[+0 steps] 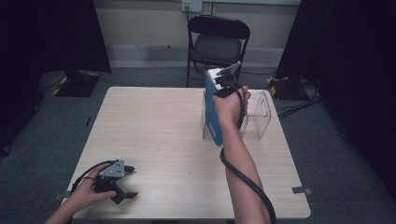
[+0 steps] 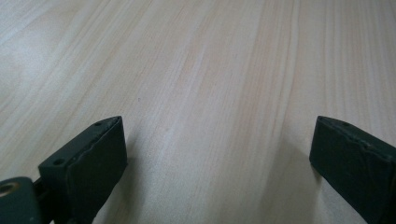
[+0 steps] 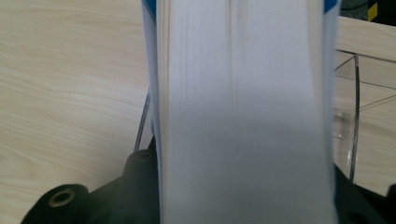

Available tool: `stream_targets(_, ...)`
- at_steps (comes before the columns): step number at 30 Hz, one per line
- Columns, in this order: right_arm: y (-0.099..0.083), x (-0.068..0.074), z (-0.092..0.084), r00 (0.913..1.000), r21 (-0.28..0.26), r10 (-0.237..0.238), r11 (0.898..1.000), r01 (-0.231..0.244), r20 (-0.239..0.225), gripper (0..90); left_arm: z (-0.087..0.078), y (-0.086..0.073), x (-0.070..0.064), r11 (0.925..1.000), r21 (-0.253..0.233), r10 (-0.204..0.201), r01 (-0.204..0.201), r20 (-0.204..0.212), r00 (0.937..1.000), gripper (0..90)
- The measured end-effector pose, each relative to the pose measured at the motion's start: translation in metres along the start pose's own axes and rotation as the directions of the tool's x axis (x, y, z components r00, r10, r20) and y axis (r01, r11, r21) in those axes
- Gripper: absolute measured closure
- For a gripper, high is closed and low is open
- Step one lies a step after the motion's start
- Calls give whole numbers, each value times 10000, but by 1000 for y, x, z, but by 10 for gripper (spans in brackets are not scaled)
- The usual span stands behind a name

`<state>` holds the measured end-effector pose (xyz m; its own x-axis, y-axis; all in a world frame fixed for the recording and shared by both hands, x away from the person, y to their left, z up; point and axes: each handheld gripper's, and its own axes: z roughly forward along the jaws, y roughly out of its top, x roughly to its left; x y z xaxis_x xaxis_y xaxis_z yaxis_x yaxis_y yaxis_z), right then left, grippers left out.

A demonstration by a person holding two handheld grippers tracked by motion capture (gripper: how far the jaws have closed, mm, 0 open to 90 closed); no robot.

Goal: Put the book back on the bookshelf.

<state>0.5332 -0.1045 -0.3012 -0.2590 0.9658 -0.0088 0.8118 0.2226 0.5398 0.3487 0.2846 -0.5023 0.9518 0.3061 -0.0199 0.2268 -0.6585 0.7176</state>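
A thick book with a blue cover point(image 1: 212, 116) stands upright at the left end of a clear plastic holder point(image 1: 259, 116) on the far right part of the table. My right gripper point(image 1: 219, 84) is shut on the book near its top, with the hand behind it. In the right gripper view the book's white page edge point(image 3: 243, 116) spans the whole gap between the black jaws, and the clear holder point(image 3: 355, 107) shows to the right. My left gripper point(image 1: 130, 181) lies on the table at the near left, open and holding nothing. The left gripper view has bare wood between the jaws of the left gripper point(image 2: 217, 149).
The light wooden table point(image 1: 154, 126) has wide free room across its middle and left. A black folding chair point(image 1: 218, 44) stands behind the far edge. The right gripper's cable point(image 1: 243, 175) trails along the forearm to the near edge.
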Motion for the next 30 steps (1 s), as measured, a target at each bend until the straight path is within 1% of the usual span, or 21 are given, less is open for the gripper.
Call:
stream_targets(1,0,-1,0,9999,-72,79,9999,-80,-84,596,0,0,0,10000,0,-4,4,-5,10000,36)
stream_targets(4,-3,-3,-1,9998,-404,72,9992,-80,-187,568,0,0,0,10000,2,-1,1,-4,10000,36)
stream_targets(5,-3,-4,-1,9995,-495,103,9987,-117,-294,551,0,0,0,10000,0,-6,6,-1,10000,36)
stream_targets(7,-4,-5,-2,9987,-549,46,9985,-74,-500,527,0,0,0,10000,-2,-2,2,1,10000,36)
stream_targets(8,-4,-6,-3,9983,-623,107,9980,-142,-570,516,0,0,0,10000,46,57,-57,2,10000,37)
stream_targets(9,-4,-6,-3,9981,-671,41,9977,-83,-618,507,0,0,0,10000,2,3,-3,1,10000,37)
stream_targets(10,-5,-6,-4,9981,-739,-34,9973,-11,-619,495,0,0,0,10000,-3,-4,4,4,10000,36)
stream_targets(13,-7,-8,-8,9982,-1034,-124,9946,63,-589,414,0,0,0,10000,2,2,-2,2,10000,37)
stream_targets(14,-8,-9,-10,9984,-1065,-75,9943,15,-561,394,0,0,0,10000,-8,-20,20,-4,10000,36)
stream_targets(15,-9,-11,-11,9975,-1061,-81,9944,6,-699,392,1,0,0,9999,-110,-8,8,23,10000,37)
stream_targets(16,-11,-12,-13,9960,-1059,3,9943,-98,-897,373,1,0,0,9999,-112,-7,7,31,10000,36)
stream_targets(18,-14,-13,-16,9961,-1160,-46,9932,-56,-876,341,0,0,0,10000,-57,-17,18,17,10000,36)
stream_targets(19,-17,-14,-20,9964,-1335,-100,9910,-12,-836,341,0,0,0,10000,-5,-24,24,6,10000,36)
stream_targets(20,-19,-15,-22,9959,-1444,-108,9895,-22,-893,333,0,0,0,10000,-8,-25,25,5,10000,36)
stream_targets(23,-26,-18,-30,9950,-1563,-215,9877,61,-973,293,0,0,0,10000,-50,-6,6,18,10000,36)
stream_targets(25,-30,-19,-34,9931,-1606,-283,9870,97,-1139,281,1,0,0,10000,-75,-12,12,32,10000,35)
stream_targets(28,-36,-22,-40,9926,-1595,-364,9870,175,-1161,259,0,0,0,10000,-5,-21,21,29,10000,32)
stream_targets(30,-39,-24,-42,9906,-1605,-438,9868,226,-1297,252,1,0,0,10000,-48,9,-9,40,10000,31)
